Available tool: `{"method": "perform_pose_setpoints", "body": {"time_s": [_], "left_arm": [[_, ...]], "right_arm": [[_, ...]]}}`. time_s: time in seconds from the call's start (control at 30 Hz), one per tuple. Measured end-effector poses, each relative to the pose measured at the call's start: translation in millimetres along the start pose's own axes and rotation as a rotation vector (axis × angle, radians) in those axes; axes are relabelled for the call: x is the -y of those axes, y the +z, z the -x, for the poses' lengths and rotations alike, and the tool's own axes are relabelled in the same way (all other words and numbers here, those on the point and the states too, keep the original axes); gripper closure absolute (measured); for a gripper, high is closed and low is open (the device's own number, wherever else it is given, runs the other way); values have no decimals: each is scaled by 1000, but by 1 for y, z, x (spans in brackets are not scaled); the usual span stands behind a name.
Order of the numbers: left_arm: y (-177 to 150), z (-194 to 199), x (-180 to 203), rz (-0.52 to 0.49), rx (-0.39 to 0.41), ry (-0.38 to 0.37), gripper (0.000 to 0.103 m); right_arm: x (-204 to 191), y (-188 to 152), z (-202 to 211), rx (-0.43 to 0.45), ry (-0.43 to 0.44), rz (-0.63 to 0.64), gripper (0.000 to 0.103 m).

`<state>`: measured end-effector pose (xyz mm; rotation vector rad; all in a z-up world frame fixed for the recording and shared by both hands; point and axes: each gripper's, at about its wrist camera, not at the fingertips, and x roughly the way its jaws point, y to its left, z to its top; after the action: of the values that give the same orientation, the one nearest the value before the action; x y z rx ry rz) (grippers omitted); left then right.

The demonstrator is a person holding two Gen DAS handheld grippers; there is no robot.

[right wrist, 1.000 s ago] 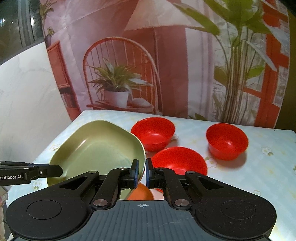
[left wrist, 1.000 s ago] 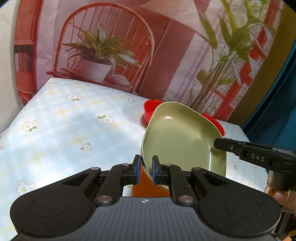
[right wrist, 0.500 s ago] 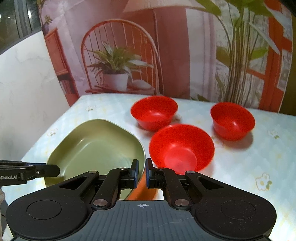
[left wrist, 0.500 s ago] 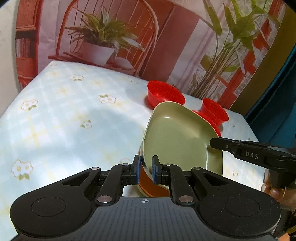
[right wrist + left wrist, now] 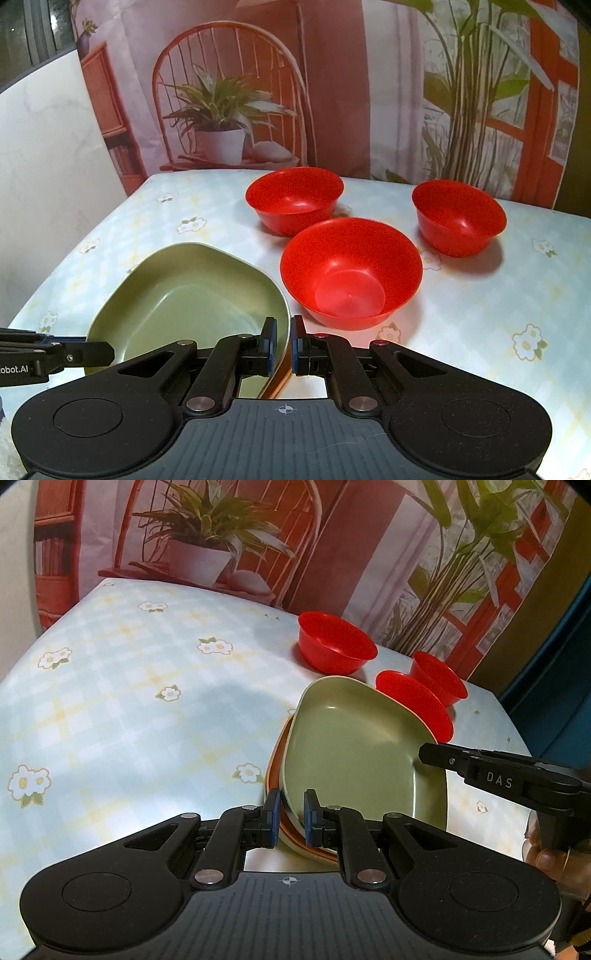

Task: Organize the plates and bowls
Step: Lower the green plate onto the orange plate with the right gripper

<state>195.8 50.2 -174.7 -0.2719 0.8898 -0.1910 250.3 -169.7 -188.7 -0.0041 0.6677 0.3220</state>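
Note:
A green plate (image 5: 354, 749) lies on an orange plate (image 5: 273, 775) near the table's front. My left gripper (image 5: 290, 821) is shut on the green plate's near rim. My right gripper (image 5: 282, 349) is shut on the plate's (image 5: 192, 295) opposite rim; it shows from the side in the left wrist view (image 5: 428, 755). The orange plate's edge (image 5: 282, 376) peeks out below. Three red bowls stand beyond: one at the back left (image 5: 295, 199), one in the middle (image 5: 351, 269), one at the back right (image 5: 458, 218).
The table (image 5: 129, 709) has a pale blue checked cloth with flowers. A printed backdrop with a chair and plants (image 5: 221, 110) hangs behind it. A white wall (image 5: 44, 147) is at the left.
Both grippers have lowered the green plate from a tilted, raised position down onto the orange plate. The cameras now look more steeply down at the table.

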Motion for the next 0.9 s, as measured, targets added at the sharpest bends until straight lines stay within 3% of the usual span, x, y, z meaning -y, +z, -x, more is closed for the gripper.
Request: {"method": "perform_pose_setpoints", "body": {"time_s": [0.9], "left_arm": [[1, -3, -1, 13, -2, -1, 89]], "right_arm": [[-2, -1, -5, -9, -14, 22, 95]]}}
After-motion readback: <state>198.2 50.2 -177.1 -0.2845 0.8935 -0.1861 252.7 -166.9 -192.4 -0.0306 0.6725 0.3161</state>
